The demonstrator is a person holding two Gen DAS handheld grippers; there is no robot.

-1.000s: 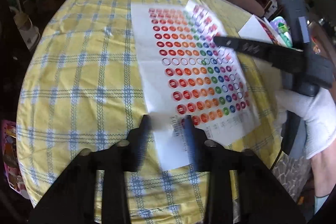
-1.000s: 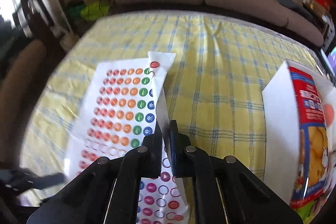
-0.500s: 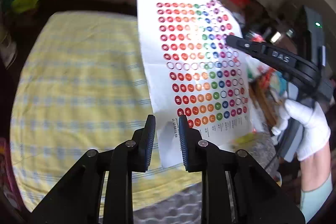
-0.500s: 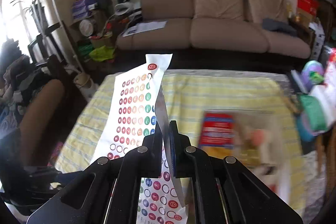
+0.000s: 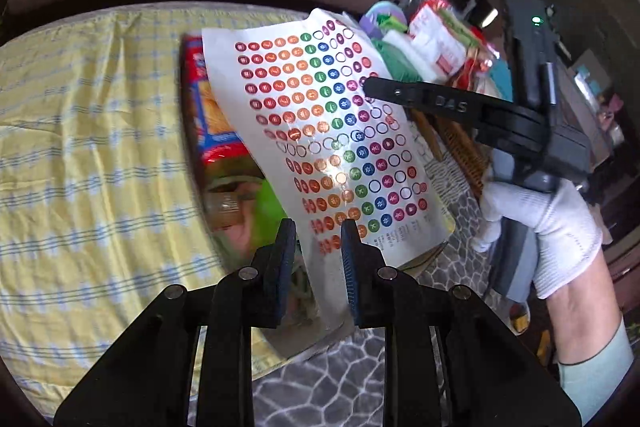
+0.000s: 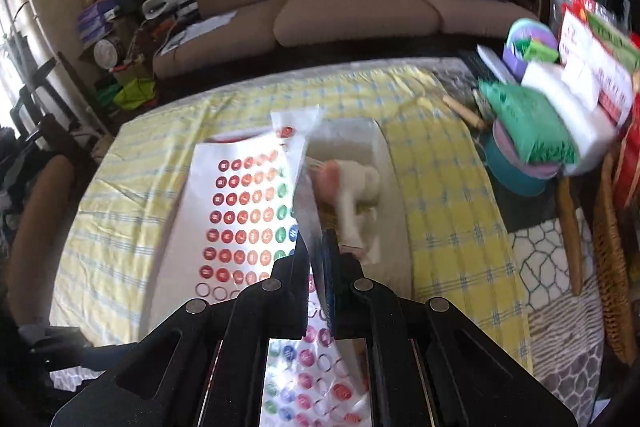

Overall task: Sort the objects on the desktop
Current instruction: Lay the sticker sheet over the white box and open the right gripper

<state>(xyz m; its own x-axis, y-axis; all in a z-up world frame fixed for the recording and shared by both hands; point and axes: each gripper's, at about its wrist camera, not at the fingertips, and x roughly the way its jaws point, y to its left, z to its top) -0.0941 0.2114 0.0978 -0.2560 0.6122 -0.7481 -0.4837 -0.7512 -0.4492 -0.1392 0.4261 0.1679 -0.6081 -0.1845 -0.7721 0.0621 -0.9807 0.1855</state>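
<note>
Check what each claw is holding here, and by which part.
The right claw pinches the sticker sheet by its right edge. The left claw is open around the sheet's bottom edge, gripping nothing.

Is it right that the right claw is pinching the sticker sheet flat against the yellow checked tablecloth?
Not quite. The right claw is pinching the sticker sheet, but the sheet is lifted in the air, not flat against the yellow checked tablecloth. The left wrist view shows it raised, with a snack bag visible underneath.
</note>
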